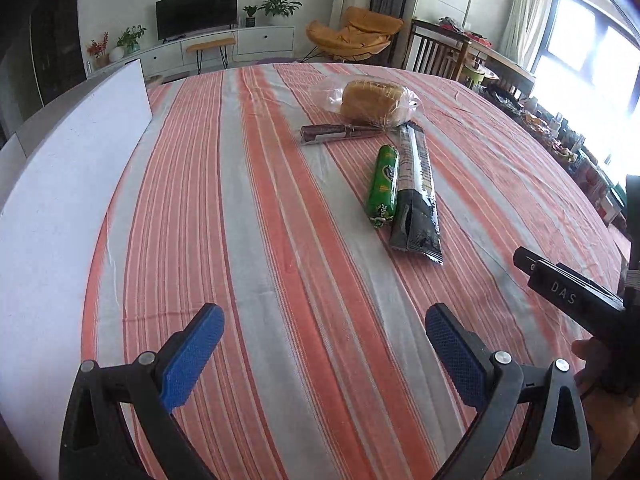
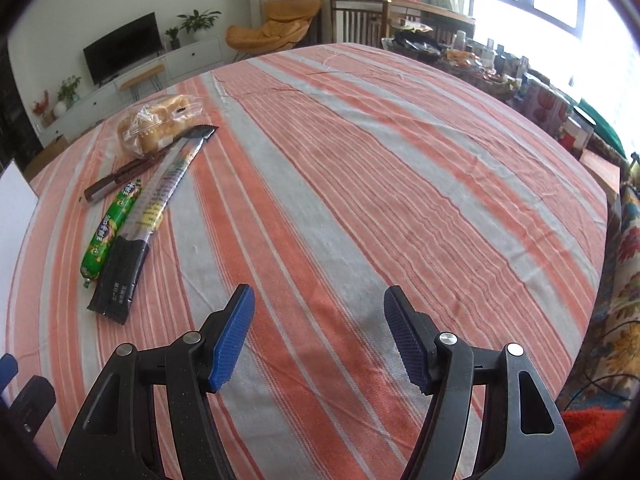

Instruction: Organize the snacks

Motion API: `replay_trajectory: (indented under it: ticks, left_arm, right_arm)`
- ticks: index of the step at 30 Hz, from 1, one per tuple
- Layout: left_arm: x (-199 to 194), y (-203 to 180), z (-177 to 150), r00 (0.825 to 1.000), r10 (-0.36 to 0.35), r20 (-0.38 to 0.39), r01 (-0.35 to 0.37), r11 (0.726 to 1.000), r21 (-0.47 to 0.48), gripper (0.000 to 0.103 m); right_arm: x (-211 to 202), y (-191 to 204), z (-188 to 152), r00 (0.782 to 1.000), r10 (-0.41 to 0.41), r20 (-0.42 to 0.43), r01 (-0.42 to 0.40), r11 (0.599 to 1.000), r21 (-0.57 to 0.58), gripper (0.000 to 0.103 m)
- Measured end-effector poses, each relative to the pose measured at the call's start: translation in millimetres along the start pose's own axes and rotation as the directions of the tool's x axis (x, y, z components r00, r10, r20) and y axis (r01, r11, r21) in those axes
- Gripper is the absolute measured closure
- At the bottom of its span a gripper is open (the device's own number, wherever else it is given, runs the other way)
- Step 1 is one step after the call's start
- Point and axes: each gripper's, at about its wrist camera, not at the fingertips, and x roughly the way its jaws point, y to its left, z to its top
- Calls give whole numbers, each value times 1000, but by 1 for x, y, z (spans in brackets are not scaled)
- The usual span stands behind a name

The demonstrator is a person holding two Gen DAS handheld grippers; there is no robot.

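Both jaws are held apart and empty: left gripper, right gripper. The snacks are grouped on the tablecloth: bread, green sausage, black packet, brown stick.

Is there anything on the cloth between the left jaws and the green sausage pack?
Nothing visible: only bare striped tablecloth lies between the open left gripper and the green sausage pack. The black snack pack lies along its right side, touching it, not in front.
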Motion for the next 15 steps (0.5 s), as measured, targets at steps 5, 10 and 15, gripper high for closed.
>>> replay_trajectory:
  ticks: [5,10,15]
  left_arm:
    - [19,18,0,999,50,7,-49,999,-22,3]
    - [21,18,-4,998,67,8,-67,998,-5,1]
    - [27,13,-3,994,107,-9,-106,994,29,0]
  right_arm:
    - [2,3,-2,1000,-16,-8,16,1000,-15,28]
    - [3,3,-3,1000,-25,-5,25,1000,-15,20]
    - [3,2,-4,999,-35,1,35,999,-9,15]
